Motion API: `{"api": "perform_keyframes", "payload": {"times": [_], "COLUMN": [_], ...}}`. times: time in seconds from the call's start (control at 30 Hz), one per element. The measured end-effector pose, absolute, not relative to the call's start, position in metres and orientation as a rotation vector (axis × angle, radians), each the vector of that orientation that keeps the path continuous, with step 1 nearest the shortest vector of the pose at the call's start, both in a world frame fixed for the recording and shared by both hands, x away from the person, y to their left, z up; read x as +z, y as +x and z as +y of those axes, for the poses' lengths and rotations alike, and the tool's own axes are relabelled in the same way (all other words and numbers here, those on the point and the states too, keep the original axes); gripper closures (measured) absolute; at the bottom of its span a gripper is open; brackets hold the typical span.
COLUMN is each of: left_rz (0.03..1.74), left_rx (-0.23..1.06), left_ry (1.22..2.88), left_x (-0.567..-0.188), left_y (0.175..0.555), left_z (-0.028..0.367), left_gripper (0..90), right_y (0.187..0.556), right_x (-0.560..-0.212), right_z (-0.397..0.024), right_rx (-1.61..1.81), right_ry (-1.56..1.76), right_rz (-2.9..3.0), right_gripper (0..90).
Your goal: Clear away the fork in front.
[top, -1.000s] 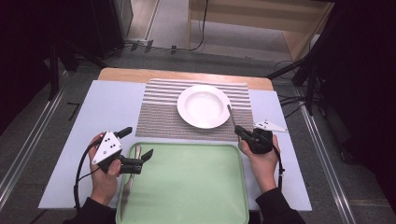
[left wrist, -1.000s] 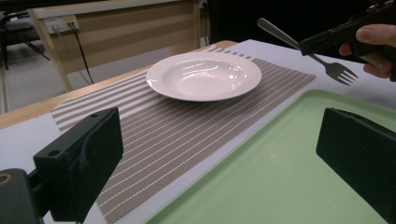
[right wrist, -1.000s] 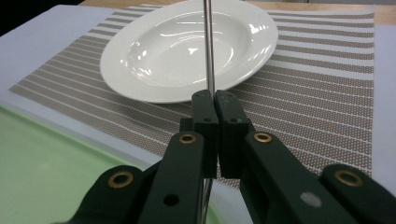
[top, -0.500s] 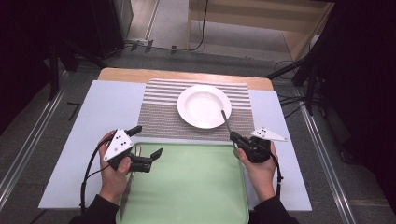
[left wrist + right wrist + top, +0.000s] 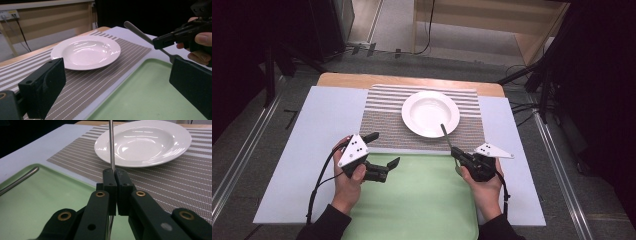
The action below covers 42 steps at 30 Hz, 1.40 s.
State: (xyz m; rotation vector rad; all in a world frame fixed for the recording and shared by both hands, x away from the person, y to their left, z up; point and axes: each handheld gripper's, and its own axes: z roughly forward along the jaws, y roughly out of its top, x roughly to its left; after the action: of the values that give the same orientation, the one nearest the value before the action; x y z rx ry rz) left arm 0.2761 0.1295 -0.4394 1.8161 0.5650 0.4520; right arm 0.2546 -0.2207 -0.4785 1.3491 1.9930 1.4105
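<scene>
Item: slim metal utensil with long straight handle [image 5: 446, 136], gripped mid-shaft in the right claw [image 5: 455, 151], whose jaws are fully closed on it; handle end is raised over the rim of the shallow white ceramic plate [image 5: 430, 113], working end hidden below the jaws.

Left claw [image 5: 384, 149]: jaws wide apart, nothing held, hovering at the near edge of the brown striped placemat [image 5: 382, 122].

A second metal handle [image 5: 18, 180] lies on the pale green plastic tray [image 5: 422, 200].

Step judged: utensil lifted from tray, carried toward placemat. Next: lowering flat beside the plate, then release.
</scene>
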Motion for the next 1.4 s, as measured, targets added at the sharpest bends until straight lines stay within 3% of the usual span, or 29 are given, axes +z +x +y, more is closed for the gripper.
{"api": "perform_keyframes", "payload": {"times": [1.27,1.4], "left_rz": [0.541,0.590], "left_rx": [0.201,0.199], "left_ry": [1.778,1.773], "left_x": [-0.444,-0.442], "left_y": [0.277,0.277], "left_z": [0.112,0.111], "left_gripper": [0.8,8.7], "right_y": [0.236,0.234], "right_x": [-0.476,-0.475], "right_z": [-0.188,-0.185], "right_rx": [1.565,1.577], "right_ry": [1.117,1.101], "right_rz": [2.071,2.079], "right_gripper": [86.0,86.1]}}
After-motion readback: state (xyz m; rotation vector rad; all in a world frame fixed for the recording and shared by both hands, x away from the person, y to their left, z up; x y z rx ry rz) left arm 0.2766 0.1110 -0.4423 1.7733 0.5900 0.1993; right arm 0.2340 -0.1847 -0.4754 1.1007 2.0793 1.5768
